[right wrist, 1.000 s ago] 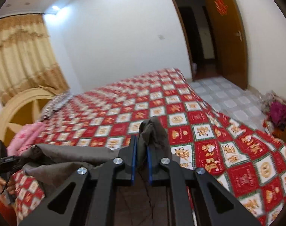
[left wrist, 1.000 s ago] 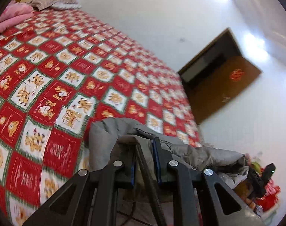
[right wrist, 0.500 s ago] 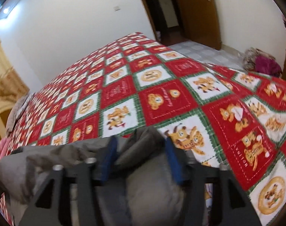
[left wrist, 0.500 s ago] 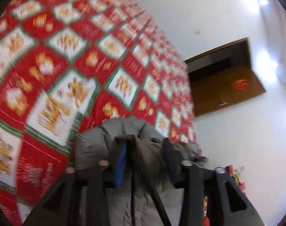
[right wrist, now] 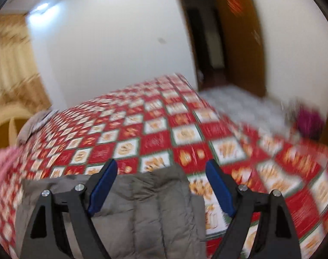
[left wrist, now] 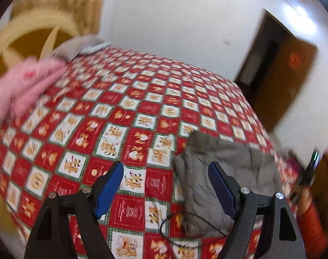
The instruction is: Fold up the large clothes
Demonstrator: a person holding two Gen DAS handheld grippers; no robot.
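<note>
A grey quilted jacket (left wrist: pixel 220 172) lies flat on the bed near its front edge. In the left wrist view it sits to the right, partly behind the right finger. My left gripper (left wrist: pixel 165 168) is open and empty above the bedspread, just left of the jacket. In the right wrist view the jacket (right wrist: pixel 142 205) lies below and between the fingers. My right gripper (right wrist: pixel 160 168) is open and empty above the jacket's far edge. A thin black cord (left wrist: pixel 185 222) trails beside the jacket.
The bed is covered by a red, white and green checked bedspread (left wrist: pixel 120 112). A pink blanket (left wrist: pixel 23 82) and a grey pillow (left wrist: pixel 77 47) lie at the headboard end. A brown door (right wrist: pixel 239 36) stands open by the bed. Clothes (right wrist: pixel 308 123) lie on the tiled floor.
Both grippers held the jacket pinched and lifted, lowered it to the bed, then opened and let go. Both have now pulled back; the left one has swung to the left.
</note>
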